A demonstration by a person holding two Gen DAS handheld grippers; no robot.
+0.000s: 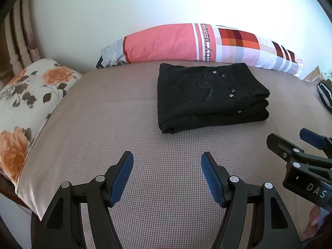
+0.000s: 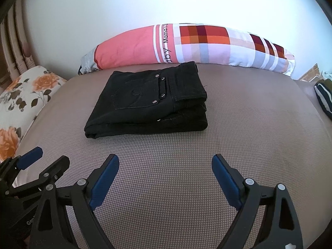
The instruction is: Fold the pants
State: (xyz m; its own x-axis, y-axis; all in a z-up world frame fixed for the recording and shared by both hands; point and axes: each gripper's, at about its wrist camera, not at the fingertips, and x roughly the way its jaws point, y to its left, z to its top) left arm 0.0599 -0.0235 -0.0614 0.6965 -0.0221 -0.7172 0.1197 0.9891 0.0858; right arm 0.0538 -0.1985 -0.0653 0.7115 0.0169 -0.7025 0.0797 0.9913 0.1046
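Two grippers hovering over the bed (image 1: 103,124), left gripper (image 1: 167,176) and right gripper (image 2: 165,178) both with fingers spread, nothing between them. Black pants (image 2: 149,103) lying folded into a compact stack toward the far side of the bed, just before the long patterned pillow (image 2: 186,43), well apart from both grippers. Probably soft but thick denim-like cloth: fairly heavy, limp, not slippery. Best taken at the thick folded edge or waistband, should any tidying remain.
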